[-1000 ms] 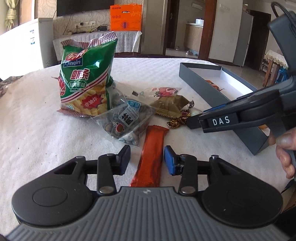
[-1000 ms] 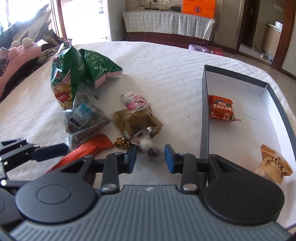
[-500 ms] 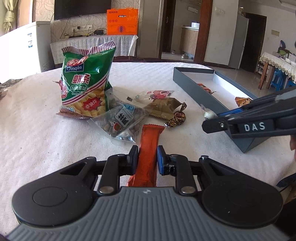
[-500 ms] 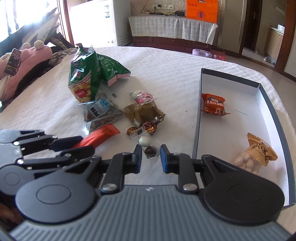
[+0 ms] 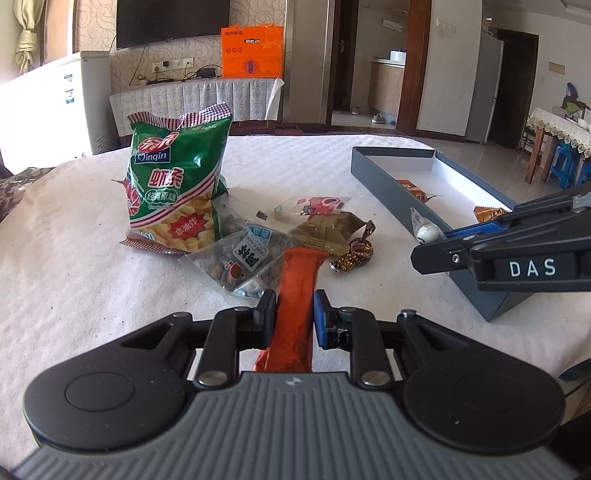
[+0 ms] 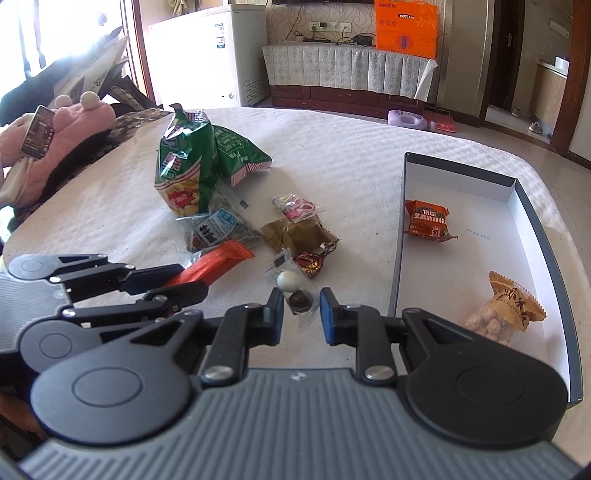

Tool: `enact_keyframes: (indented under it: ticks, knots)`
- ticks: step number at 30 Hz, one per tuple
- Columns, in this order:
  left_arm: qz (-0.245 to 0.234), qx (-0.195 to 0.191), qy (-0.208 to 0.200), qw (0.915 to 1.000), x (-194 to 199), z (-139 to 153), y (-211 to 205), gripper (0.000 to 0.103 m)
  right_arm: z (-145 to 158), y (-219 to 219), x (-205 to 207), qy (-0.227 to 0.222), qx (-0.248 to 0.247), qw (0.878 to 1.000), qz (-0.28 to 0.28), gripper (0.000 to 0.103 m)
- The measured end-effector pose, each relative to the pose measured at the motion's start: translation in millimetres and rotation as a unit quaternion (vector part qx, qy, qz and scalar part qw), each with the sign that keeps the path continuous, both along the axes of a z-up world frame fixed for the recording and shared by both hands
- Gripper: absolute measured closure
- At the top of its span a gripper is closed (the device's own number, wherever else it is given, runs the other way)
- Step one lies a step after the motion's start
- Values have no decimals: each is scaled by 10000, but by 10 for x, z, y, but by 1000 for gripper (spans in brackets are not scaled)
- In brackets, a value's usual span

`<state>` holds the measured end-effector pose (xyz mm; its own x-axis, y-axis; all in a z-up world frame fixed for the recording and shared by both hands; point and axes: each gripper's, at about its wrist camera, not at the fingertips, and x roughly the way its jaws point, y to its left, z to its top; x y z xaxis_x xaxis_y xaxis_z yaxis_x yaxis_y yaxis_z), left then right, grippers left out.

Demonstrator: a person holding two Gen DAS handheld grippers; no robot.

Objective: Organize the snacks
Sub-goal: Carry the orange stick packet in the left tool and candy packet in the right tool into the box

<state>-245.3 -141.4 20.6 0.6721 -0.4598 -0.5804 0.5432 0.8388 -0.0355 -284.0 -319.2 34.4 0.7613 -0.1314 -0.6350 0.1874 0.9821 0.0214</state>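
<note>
L wrist view: left gripper (image 5: 294, 315) pinching orange snack bar (image 5: 297, 295), bar's far end near clear seed pouch (image 5: 240, 262) + green chip bag (image 5: 173, 188) on white cloth (image 5: 74, 258). Grey box (image 5: 384, 173) off to right.

R wrist view: right gripper (image 6: 302, 314) clamped on clear candy packet (image 6: 293, 288) w/ white + brown balls, just left of box wall (image 6: 400, 236). Box holds orange pack (image 6: 428, 221), tan nut pack (image 6: 506, 310).

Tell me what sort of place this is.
Most likely a lived-in home, a living or dining room. A wall-mounted TV hangs above a cloth-covered sideboard, a white chest freezer stands beside it, and a doorway shows a tall refrigerator.
</note>
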Motion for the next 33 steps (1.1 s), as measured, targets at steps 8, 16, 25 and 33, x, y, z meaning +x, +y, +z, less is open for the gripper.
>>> enact_keyframes:
  ticks: [8, 16, 25, 33]
  knots:
    - [2, -21, -28, 10000, 24, 31, -115, 78, 68, -39, -64, -136, -8, 9999, -5, 79]
    - [-39, -38, -42, 10000, 28, 41, -218, 78, 112, -55, -120, -236, -21, 9997, 31, 79]
    - [-126, -152, -73, 9998, 5, 102, -336, 77, 156, -67, -182, -334, -76, 9994, 0, 79]
    - [-222, -194, -131, 9995, -19, 154, -446, 77, 201, -129, -244, -450, -71, 9989, -86, 79]
